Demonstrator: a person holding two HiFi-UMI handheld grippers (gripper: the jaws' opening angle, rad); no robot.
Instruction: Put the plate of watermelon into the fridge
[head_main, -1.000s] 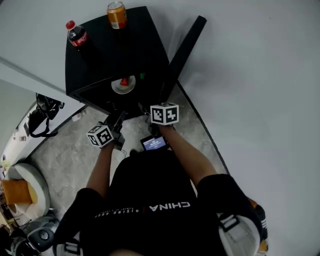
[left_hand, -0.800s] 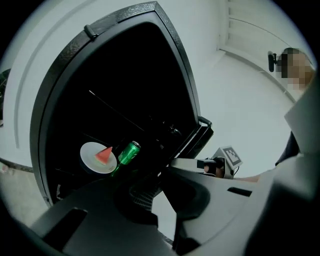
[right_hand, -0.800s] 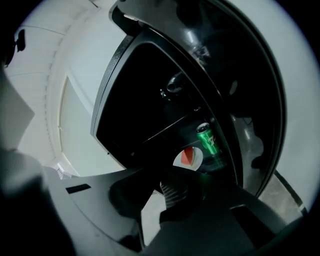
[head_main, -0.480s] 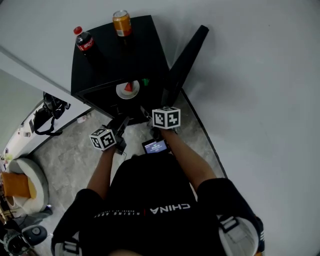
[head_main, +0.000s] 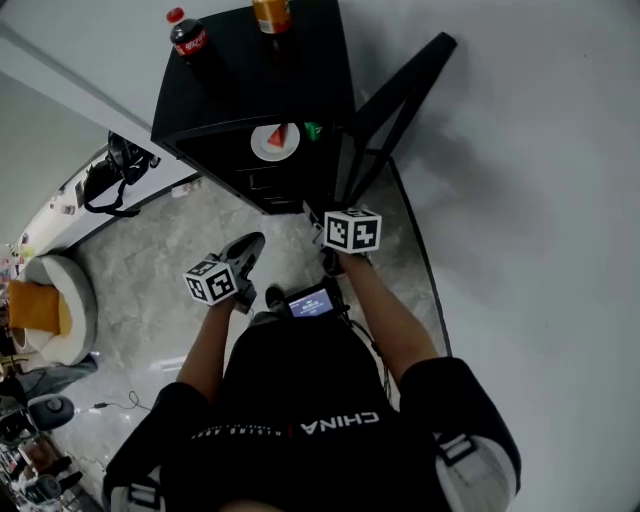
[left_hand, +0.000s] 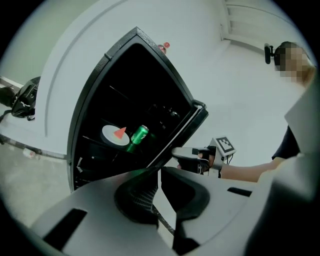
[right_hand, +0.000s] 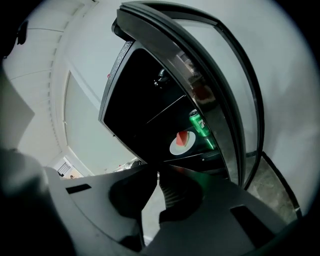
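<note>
Orange can (head_main: 272, 15) half off-frame

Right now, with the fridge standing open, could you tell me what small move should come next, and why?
Probably push the open fridge door shut with the right gripper. The plate of watermelon already sits on a shelf inside, beside the green can, so only closing seems left. The right gripper is empty, its jaws together, and it is close to the door's free edge.

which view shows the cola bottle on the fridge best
Head view: the cola bottle stands whole on the fridge. The left gripper view catches only its red cap; the right gripper view doesn't clearly show it.
</note>
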